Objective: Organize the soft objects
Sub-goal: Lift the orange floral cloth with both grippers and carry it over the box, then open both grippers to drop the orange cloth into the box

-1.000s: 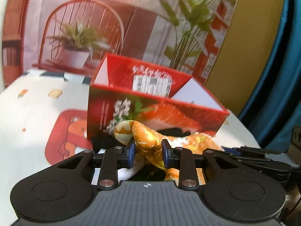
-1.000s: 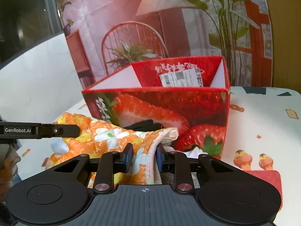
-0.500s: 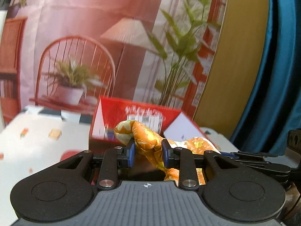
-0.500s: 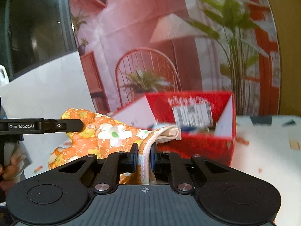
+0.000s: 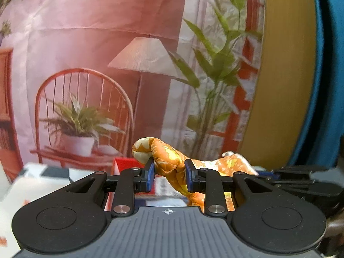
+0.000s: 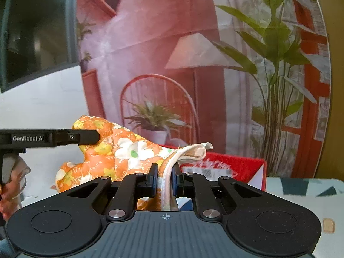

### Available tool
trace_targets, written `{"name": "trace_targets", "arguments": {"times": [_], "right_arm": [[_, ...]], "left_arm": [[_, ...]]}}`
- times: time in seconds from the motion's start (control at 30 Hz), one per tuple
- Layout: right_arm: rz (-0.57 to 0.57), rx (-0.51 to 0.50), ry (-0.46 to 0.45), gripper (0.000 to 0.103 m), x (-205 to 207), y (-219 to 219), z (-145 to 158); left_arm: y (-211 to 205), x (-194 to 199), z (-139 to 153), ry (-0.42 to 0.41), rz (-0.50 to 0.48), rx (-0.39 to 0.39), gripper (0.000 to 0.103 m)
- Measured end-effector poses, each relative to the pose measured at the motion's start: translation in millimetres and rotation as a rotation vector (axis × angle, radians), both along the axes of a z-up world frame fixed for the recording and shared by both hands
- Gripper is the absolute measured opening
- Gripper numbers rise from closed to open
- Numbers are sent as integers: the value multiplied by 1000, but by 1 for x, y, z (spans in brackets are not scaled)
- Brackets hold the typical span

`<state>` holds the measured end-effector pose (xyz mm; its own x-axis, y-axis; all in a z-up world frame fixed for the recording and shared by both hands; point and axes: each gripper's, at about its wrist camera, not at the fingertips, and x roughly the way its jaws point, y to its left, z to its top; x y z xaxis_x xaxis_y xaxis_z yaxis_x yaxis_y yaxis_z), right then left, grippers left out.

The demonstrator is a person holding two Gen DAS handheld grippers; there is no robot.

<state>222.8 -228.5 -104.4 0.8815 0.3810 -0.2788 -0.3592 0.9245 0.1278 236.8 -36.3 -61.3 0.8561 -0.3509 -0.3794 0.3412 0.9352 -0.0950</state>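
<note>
An orange quilted cloth with white and yellow flowers [image 6: 120, 150] hangs in the air between my two grippers. My left gripper [image 5: 169, 175] is shut on a bunched fold of the orange cloth [image 5: 167, 161]. My right gripper [image 6: 165, 179] is shut on the cloth's white piped edge, which curls up past the fingers. The left gripper [image 6: 53, 138] also shows side-on at the left of the right wrist view, gripping the cloth's far end. A red strawberry-print box [image 6: 236, 167] sits low behind the cloth; only its top rim [image 5: 124, 163] shows in the left wrist view.
A printed backdrop [image 5: 129, 64] with a lamp, chair and plants fills the background. A blue curtain [image 5: 322, 86] hangs at the right. The table's patterned cover [image 6: 301, 189] shows at the lower right. A person's hand [image 6: 10, 189] holds the left gripper's handle.
Both grippers have risen with the cloth, lifting it off the table; the red box has dropped low in both views. The right jaws closed tighter on the cloth's edge.
</note>
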Motion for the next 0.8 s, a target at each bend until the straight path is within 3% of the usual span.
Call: {"name": "trace_targets", "arguments": {"times": [0.33,0.53,0.8], "right_arm": [[-90,-44,214,11,99,-1,-19],[-130,-87,345,11,122,4,-41],[-157,-119,424,11,136,9,-52]], "left_arm": [[-15,85,-35,125,28,97,30],[-22,111,-55,187,4,172,31],[-20,125,-67,232,13,225,45]]}}
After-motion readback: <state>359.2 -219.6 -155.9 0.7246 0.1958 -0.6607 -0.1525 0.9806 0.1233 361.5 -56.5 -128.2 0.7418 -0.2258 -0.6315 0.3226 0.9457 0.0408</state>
